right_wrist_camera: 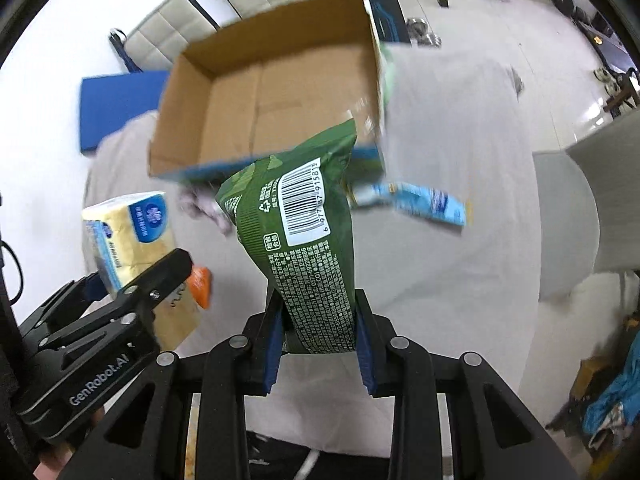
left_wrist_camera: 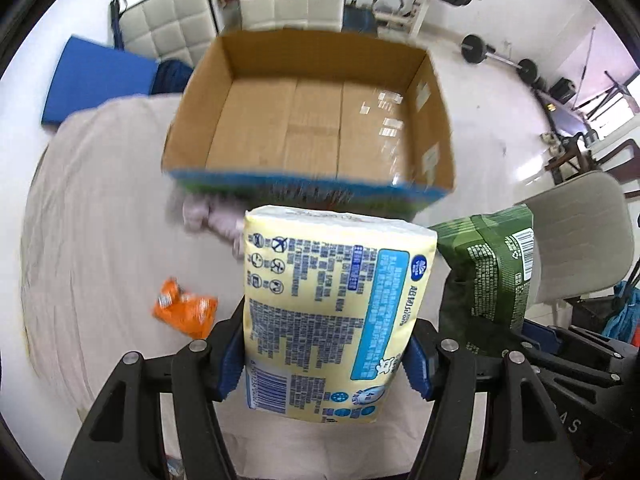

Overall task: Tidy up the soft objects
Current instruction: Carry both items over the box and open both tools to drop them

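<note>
One open cardboard box [left_wrist_camera: 308,120], bare inside, w/ both packs outside it.

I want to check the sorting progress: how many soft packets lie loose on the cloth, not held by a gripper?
2: an orange packet left of the held tissue pack, and a light blue packet right of the held green bag. The box may hide more.

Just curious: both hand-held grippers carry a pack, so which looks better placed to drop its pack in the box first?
Probably the right hand-held gripper: its green bag already overlaps the cardboard box rim.
</note>
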A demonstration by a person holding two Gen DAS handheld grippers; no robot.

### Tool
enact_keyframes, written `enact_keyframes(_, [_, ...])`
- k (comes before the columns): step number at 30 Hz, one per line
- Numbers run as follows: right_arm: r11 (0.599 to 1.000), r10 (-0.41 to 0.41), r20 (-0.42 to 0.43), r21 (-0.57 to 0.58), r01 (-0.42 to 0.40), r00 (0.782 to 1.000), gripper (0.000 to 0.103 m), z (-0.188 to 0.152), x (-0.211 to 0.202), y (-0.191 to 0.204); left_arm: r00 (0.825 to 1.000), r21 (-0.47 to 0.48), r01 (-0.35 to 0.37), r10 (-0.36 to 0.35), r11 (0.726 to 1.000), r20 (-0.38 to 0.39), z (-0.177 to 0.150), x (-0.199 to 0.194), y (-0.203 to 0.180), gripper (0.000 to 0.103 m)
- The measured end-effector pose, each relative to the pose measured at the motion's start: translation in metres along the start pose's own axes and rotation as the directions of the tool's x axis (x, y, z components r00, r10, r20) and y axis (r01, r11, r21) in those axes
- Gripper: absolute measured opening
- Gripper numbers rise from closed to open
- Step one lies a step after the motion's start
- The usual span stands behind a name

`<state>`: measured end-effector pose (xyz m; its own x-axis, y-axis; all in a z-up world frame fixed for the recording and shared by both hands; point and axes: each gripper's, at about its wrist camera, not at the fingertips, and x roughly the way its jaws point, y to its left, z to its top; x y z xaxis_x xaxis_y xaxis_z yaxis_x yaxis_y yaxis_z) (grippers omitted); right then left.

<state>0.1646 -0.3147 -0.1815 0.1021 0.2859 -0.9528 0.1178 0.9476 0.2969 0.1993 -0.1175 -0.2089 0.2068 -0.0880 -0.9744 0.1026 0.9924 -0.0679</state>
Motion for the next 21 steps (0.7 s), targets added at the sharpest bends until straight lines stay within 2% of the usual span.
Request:
enact_keyframes(4, [1.0, 0.0, 0.03, -0.005, 0.001, 1.0, 0.033, 0.037, -0.007, 0.021, 0.999, 0.024, 0.018, -0.019, 1.0, 0.028, 0.047, -0.009, 0.004, 0.063])
enact_keyframes(8, [1.0, -0.03, 0.053, 0.001, 0.03, 0.998, 0.033, 0.081, -0.004, 0.031, 0.999, 0.02, 0.038, -0.038, 0.999, 0.027, 0.096, 0.005, 0.019, 0.063])
enact_keyframes(13, [0.998, -0.051, 0.051, 0.032, 0.049, 0.997, 0.033, 0.15, 0.037, 0.036, 0.997, -0.01, 0.082, -0.082, 0.997, -0.01, 0.168, 0.039, 0.042, 0.063])
enact_keyframes(17, [0.996, -0.061, 0.022, 0.063, 0.059, 0.998, 0.033, 0.195, 0.078, 0.038, 0.992, -0.024, 0.103, -0.104, 0.994, -0.066, 0.204, 0.072, 0.045, 0.063])
enact_keyframes(21, [0.994, -0.071, -0.008, 0.086, 0.071, 0.997, 0.033, 0.229, 0.119, 0.033, 0.98, -0.035, 0.131, -0.134, 0.991, -0.15, 0.23, 0.117, 0.045, 0.063])
